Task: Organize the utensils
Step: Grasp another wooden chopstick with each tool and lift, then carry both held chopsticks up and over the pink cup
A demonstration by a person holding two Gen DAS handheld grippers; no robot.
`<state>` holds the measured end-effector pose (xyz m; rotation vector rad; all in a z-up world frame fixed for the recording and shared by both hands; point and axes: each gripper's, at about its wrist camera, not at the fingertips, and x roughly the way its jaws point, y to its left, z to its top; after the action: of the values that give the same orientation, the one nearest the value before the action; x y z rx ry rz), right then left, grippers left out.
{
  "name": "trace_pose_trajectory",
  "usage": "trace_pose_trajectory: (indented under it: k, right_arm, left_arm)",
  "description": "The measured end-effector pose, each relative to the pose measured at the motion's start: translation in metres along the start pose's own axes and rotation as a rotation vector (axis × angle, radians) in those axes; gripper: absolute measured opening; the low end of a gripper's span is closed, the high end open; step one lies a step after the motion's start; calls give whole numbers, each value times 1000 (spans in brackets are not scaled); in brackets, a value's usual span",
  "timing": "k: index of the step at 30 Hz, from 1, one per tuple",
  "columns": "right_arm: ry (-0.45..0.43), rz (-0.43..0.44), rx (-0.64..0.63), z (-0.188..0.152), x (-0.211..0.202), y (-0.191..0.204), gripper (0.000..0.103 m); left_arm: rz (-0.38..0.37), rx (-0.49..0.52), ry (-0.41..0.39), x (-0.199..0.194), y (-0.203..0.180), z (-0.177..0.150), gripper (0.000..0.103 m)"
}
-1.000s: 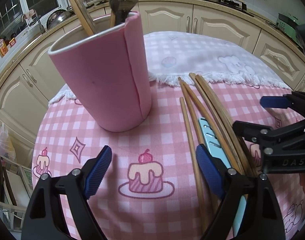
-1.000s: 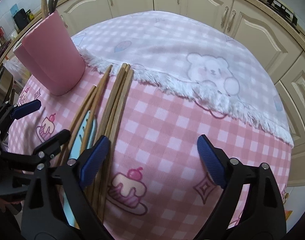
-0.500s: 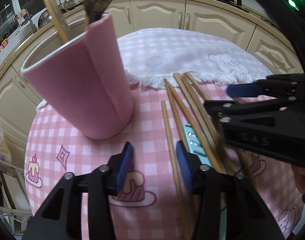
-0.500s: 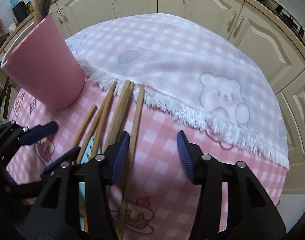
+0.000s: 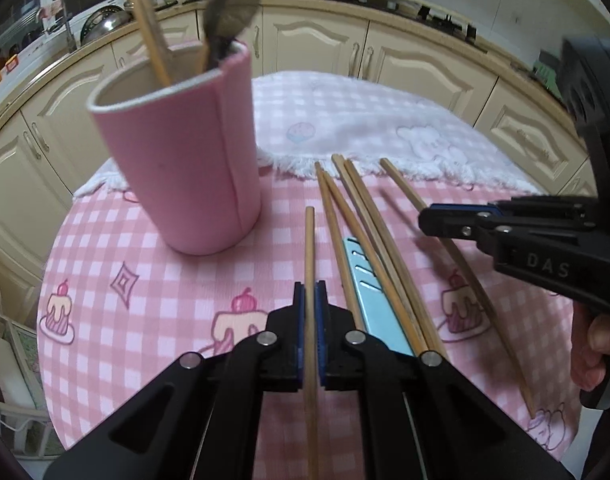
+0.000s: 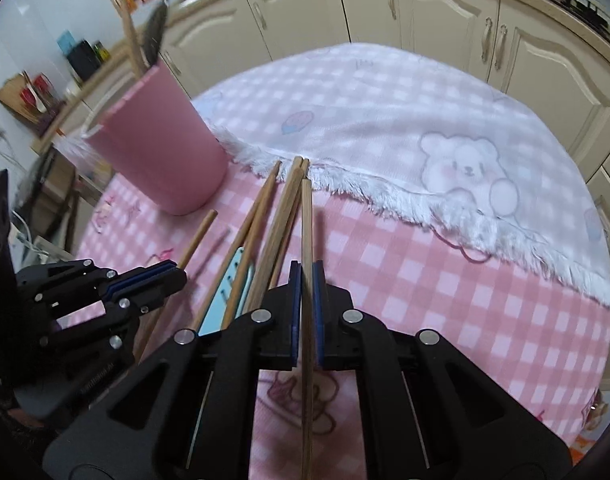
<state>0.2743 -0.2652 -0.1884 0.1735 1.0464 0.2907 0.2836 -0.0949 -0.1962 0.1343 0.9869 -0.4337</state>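
A pink utensil cup (image 5: 185, 152) stands on the pink checked cloth, holding a wooden stick and a metal spoon (image 5: 229, 12). It also shows at the left of the right wrist view (image 6: 157, 148). My left gripper (image 5: 309, 300) is shut on a wooden chopstick (image 5: 309, 248), the leftmost of the row. My right gripper (image 6: 307, 280) is shut on another chopstick (image 6: 307, 224), the rightmost one. Several more chopsticks (image 5: 369, 232) and a light blue flat utensil (image 5: 369, 292) lie between them on the cloth.
The right gripper (image 5: 525, 236) shows at the right of the left wrist view; the left gripper (image 6: 117, 292) shows at the left of the right wrist view. A white bear-print cloth (image 6: 425, 120) covers the far table half. Cream cabinets (image 5: 405, 60) ring the table.
Both grippers went from wide open to shut, each on a chopstick. The right one's chopstick has come away from the bundle.
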Motion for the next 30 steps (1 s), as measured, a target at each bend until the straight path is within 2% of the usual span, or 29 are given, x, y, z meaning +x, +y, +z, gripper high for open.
trace_pose_trajectory:
  k: [5, 10, 13, 19, 23, 30]
  right_arm:
    - [-87, 83, 25, -6, -27, 0, 6]
    - [-186, 152, 35, -3, -56, 2, 6]
    - [-244, 192, 30, 1, -72, 7, 6]
    - [-325, 219, -3, 13, -92, 22, 6]
    - [-354, 229, -23, 23, -100, 31, 6]
    - [-409, 245, -68, 39, -121, 47, 6]
  left_arm:
    - [-31, -31, -102, -31, 6, -1, 5]
    - [-58, -52, -250, -71, 12, 2, 4]
    - [-71, -81, -313, -89, 19, 4, 4]
    - [-79, -124, -407, -116, 32, 11, 4]
    - [-60, -141, -487, -136, 39, 17, 4]
    - [-20, -155, -577, -160, 51, 29, 4]
